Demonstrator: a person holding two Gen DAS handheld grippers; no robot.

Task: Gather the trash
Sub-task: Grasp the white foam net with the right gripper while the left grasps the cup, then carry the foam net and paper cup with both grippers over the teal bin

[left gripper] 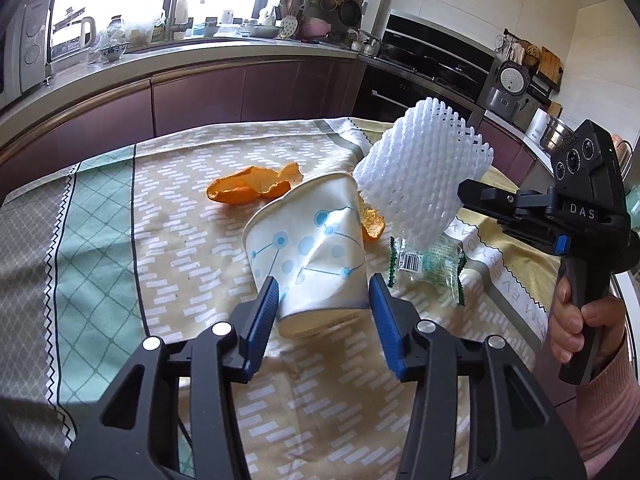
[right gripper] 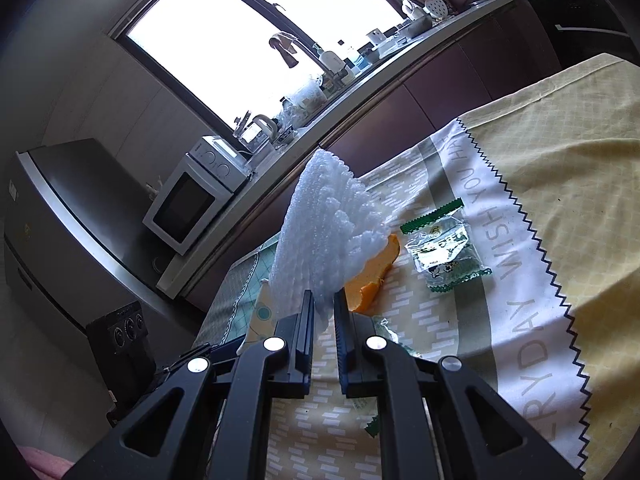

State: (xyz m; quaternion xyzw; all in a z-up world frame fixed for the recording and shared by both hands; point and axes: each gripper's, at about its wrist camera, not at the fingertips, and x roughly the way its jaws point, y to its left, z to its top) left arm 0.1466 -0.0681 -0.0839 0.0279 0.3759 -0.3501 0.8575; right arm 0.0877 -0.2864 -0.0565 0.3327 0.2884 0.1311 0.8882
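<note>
L gripper (left gripper: 324, 292) jaws straddle crumpled paper cup (left gripper: 308, 248) on tablecloth (left gripper: 96, 216), pads not clearly pressing; I'd center, squeeze gently near base. R gripper (right gripper: 320, 300) clamped on foam fruit net (right gripper: 320, 232), held aloft.

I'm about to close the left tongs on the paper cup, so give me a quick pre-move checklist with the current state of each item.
1. Cup between the left tongs: ok, it lies on its side, base toward them.
2. Pads touching the cup: cannot tell; they flank its base.
3. Right tongs secure on the foam net: ok, shut on it, net lifted.
4. Net clear of the cup: cannot tell, they overlap in the left view.
5. Peel and wrapper out of the grip path: ok, both lie beyond the cup on the cloth.
</note>
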